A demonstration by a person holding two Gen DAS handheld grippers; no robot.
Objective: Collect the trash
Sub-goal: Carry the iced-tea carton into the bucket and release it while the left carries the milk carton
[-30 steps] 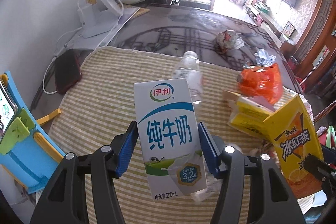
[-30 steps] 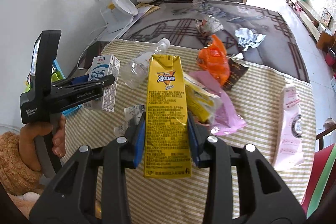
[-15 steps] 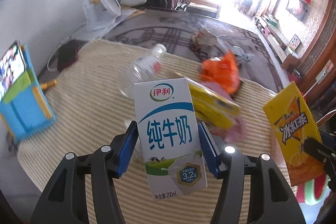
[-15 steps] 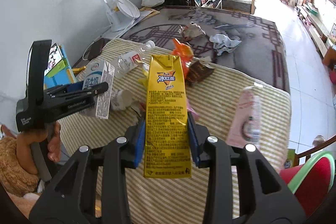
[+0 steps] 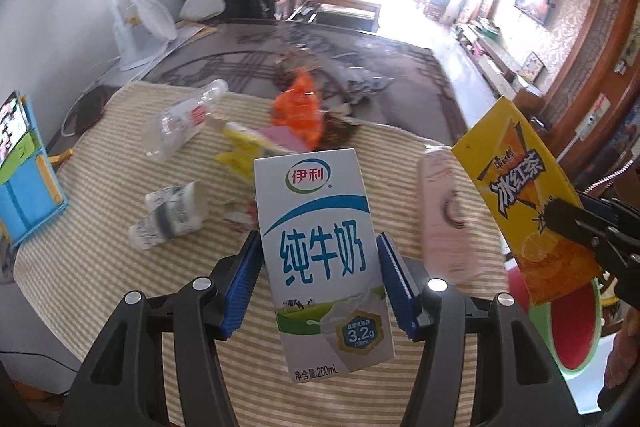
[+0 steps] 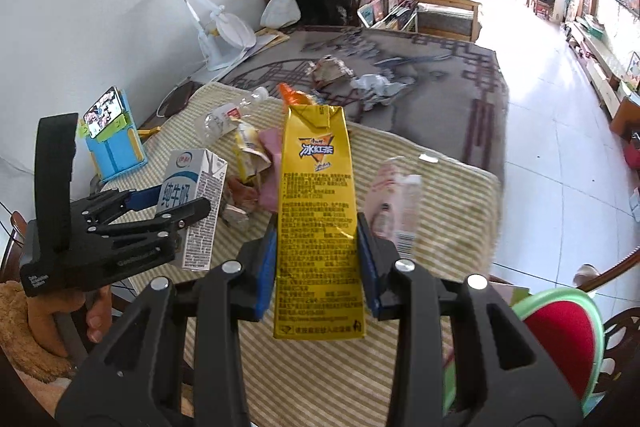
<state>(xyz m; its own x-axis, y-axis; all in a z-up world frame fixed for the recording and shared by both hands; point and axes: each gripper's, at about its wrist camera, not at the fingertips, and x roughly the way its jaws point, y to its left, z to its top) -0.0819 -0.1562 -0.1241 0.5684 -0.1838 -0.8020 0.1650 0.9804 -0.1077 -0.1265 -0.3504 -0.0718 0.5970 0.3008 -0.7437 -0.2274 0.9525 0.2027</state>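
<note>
My left gripper (image 5: 318,283) is shut on a white and blue milk carton (image 5: 320,251), held upright above the striped tablecloth (image 5: 100,267). My right gripper (image 6: 316,259) is shut on a yellow iced tea carton (image 6: 316,219), also lifted above the cloth. Each held carton shows in the other view: the tea carton (image 5: 524,195) at the right, the milk carton (image 6: 196,203) at the left. Trash lies on the table: a clear plastic bottle (image 5: 180,123), a crumpled paper cup (image 5: 168,219), an orange wrapper (image 5: 300,111), a yellow wrapper (image 5: 236,151) and a pink tube (image 5: 444,211).
A blue phone stand (image 5: 28,179) stands at the table's left edge. A red and green watermelon-pattern bin (image 6: 560,339) sits low at the right, beside the table. More crumpled trash (image 6: 332,67) lies on the grey carpet beyond. A white fan (image 5: 140,27) stands by the wall.
Both grippers have pulled back and risen with their cartons, so more of the table shows. The watermelon-pattern bin has come into view at the lower right.
</note>
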